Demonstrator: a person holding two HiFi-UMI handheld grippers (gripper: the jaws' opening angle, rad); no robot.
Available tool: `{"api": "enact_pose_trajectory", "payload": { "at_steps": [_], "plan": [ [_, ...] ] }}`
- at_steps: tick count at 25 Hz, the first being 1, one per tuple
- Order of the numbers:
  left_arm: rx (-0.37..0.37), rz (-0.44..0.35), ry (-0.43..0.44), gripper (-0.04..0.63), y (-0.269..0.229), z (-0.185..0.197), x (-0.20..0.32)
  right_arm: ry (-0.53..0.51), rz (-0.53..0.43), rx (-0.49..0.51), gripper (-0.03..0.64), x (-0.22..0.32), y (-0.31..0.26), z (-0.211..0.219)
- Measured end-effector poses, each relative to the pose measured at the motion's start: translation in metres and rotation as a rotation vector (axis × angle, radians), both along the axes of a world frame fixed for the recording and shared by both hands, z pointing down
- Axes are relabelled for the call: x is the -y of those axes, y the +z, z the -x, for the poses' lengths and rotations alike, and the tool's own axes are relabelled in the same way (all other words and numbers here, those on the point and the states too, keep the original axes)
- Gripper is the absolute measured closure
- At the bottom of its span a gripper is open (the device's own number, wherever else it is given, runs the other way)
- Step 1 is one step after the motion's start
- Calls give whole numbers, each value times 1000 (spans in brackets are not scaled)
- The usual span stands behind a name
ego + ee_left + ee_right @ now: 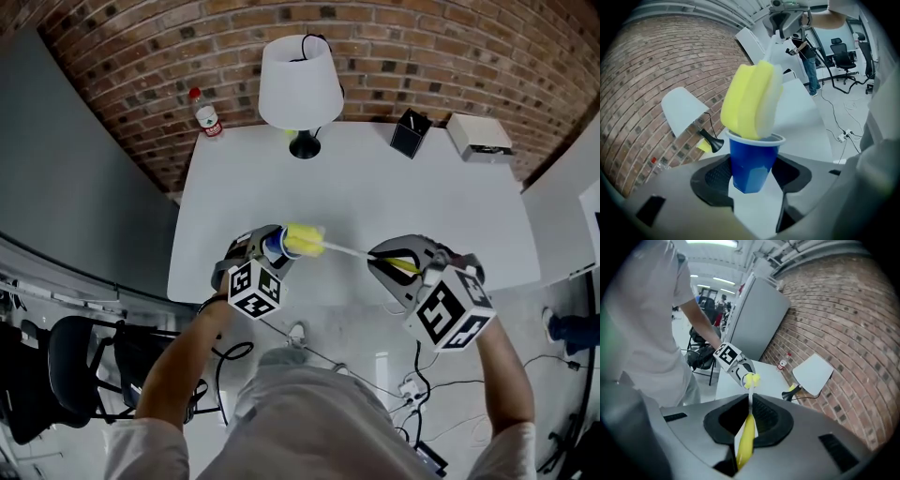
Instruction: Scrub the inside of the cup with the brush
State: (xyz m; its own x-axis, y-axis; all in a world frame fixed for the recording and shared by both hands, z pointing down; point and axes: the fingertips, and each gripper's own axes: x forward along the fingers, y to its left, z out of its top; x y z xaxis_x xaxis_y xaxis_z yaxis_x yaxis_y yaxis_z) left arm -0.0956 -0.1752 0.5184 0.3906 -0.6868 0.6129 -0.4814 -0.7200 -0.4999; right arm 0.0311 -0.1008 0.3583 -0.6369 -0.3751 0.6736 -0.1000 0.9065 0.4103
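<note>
A small blue cup (752,161) sits between the pads of my left gripper (750,177), which is shut on it and holds it above the white table's near edge. In the head view the cup (275,247) lies tipped with its mouth toward the right. The brush's yellow and white sponge head (751,101) sits at the cup's mouth, its lower end just inside the rim. A thin white stem runs from the head (305,240) to the yellow handle (746,441). My right gripper (749,423) is shut on that handle, at the right of the cup (386,265).
On the white table (422,206) stand a lamp with a white shade (300,84), a black box (411,132) and a white box (480,138) at the far edge. A water bottle (207,116) stands at the far left corner. Cables and a black chair (75,361) are on the floor.
</note>
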Motion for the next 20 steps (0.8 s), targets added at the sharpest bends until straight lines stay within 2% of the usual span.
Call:
{"api": "enact_pose_trajectory", "payload": {
  "at_steps": [6, 13, 16, 20],
  "plan": [
    [-26, 13, 7, 328, 0, 3, -6, -94, -104, -108, 592, -11, 9, 5],
    [29, -2, 68, 328, 0, -2, -11, -183, -185, -183, 592, -14, 16, 11],
    [41, 2, 81, 328, 0, -6, -13, -195, -190, -202, 592, -16, 20, 14],
    [54, -1, 70, 328, 0, -6, -10, -161, -155, -182, 592, -14, 23, 18]
  ]
}}
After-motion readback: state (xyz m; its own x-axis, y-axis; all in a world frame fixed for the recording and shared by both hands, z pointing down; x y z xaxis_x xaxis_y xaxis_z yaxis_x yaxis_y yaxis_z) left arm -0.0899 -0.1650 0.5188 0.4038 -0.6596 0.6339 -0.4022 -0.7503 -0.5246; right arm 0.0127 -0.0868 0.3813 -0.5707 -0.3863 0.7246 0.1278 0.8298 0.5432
